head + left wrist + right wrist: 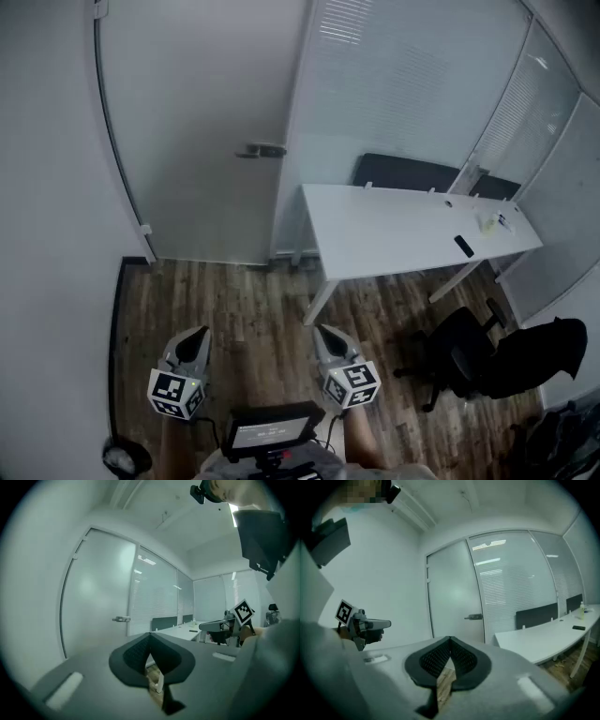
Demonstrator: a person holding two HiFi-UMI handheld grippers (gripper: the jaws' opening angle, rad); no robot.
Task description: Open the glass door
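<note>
A frosted glass door stands closed ahead, with a metal lever handle on its right side. The door and its handle also show in the left gripper view, and the door with the handle in the right gripper view. My left gripper is shut and empty, low over the wood floor, well short of the door. My right gripper is also shut with nothing in it, beside the desk leg. Both point toward the door.
A white desk stands at the right against a frosted glass wall, with a black phone on it. A black office chair draped with a dark jacket sits at the lower right. A white wall borders the left.
</note>
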